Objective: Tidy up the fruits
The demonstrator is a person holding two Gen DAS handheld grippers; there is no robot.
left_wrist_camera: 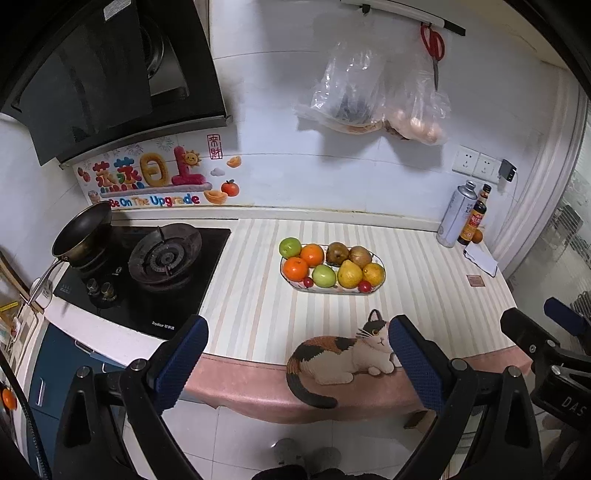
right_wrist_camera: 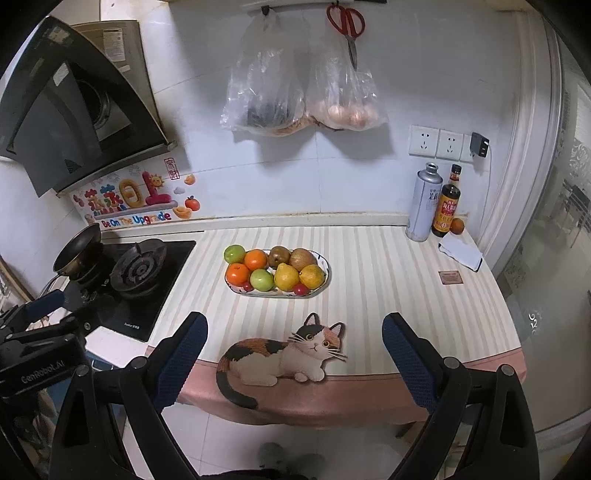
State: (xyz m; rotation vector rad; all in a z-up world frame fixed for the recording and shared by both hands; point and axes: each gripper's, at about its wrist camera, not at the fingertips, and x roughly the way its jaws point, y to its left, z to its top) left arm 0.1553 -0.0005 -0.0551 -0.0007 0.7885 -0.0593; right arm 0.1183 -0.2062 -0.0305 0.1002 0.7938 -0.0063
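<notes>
An oval white plate point(left_wrist_camera: 325, 290) point(right_wrist_camera: 327, 275) on the striped counter mat holds two oranges point(left_wrist_camera: 312, 255), two green apples point(left_wrist_camera: 290, 246), two brown pears point(left_wrist_camera: 338, 253), two yellow pears point(left_wrist_camera: 349, 274) and two small red fruits point(left_wrist_camera: 365, 286). My left gripper point(left_wrist_camera: 297, 354) is open and empty, held off the counter's front edge, well short of the plate. My right gripper point(right_wrist_camera: 295, 350) is also open and empty, back at the front edge above the cat picture. The right gripper also shows at the right edge of the left wrist view point(left_wrist_camera: 554, 332).
A gas hob point(left_wrist_camera: 162, 254) with a black pan point(left_wrist_camera: 83, 230) lies left of the mat. A spray can point(right_wrist_camera: 424, 201), a sauce bottle point(right_wrist_camera: 447, 206) and a small orange point(right_wrist_camera: 458, 226) stand at the back right. Plastic bags point(right_wrist_camera: 303, 81) and red scissors point(right_wrist_camera: 347, 26) hang on the wall.
</notes>
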